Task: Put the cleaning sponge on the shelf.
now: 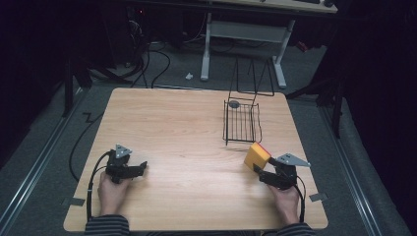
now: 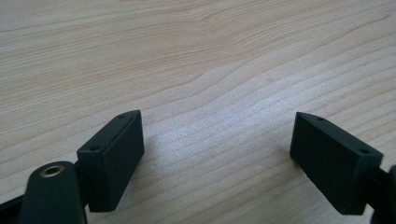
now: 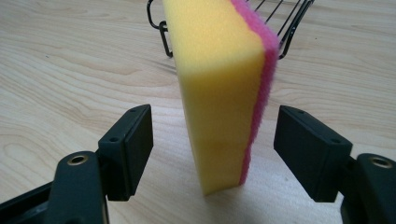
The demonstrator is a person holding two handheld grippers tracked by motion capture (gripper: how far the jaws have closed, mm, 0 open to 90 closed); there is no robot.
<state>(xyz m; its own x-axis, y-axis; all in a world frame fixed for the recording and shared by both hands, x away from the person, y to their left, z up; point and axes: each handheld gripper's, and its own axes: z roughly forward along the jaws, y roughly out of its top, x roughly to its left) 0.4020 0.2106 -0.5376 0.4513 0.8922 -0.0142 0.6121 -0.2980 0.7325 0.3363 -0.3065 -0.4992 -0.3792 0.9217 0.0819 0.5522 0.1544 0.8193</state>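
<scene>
Pale wood-grain tabletop (image 1: 187,128) is seen under both tools. At lower right of the high view, the right gripper (image 3: 212,140) is held with jaws apart, a sponge (image 3: 219,88) standing on edge between them, untouched by either pad. Yellow foam with a pink scouring face: it is judged light, soft and compressible, best pinched across its flat faces. Beyond it a black wire basket (image 1: 242,123) is set. At lower left, the left gripper (image 2: 217,149) is open over bare wood.

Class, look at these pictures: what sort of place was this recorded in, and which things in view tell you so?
Probably a lab or workshop set up for recording. A bare wooden table stands on grey carpet, cables trail across the floor behind it, and a desk frame stands in the dark surround.
</scene>
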